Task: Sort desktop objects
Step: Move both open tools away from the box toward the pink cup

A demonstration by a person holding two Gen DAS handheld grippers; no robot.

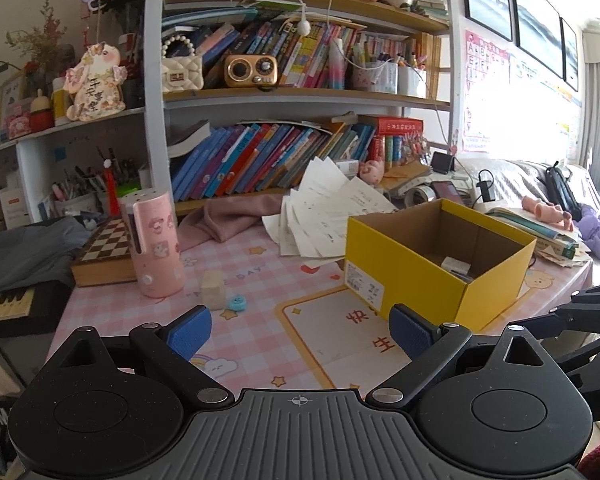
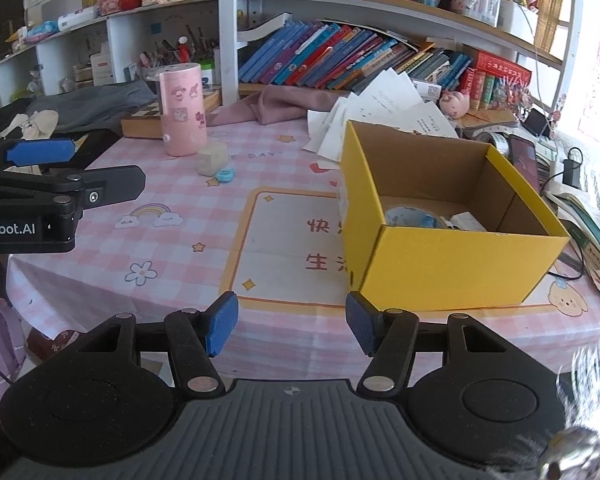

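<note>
Left gripper [image 1: 300, 330] jaws apart, empty, right gripper [image 2: 292, 326] likewise, yellow box [image 2: 452, 256] toward desk's right edge, cream block [image 2: 212, 158] touching blue disc [image 2: 225, 175] near pink canister [image 2: 182, 108] toward far-left corner

On the pink checked tablecloth [image 2: 100, 280]: one yellow cardboard box [image 2: 452, 264], open at the top. Inside it, one round blue-and-white item [image 2: 410, 216] and at least one white item [image 2: 466, 222]; the exact number cannot be told. One pink cylinder [image 2: 181, 108] with stickers. One pale block [image 2: 212, 158]. One small blue disc [image 2: 225, 175] just beside the block. One chessboard box [image 1: 104, 254]. One pink cloth [image 2: 284, 106]. One fanned heap of paper sheets [image 1: 324, 212]; the sheets cannot be counted. Two grippers in view: left gripper [image 1: 300, 330], right gripper [image 2: 292, 322].
</note>
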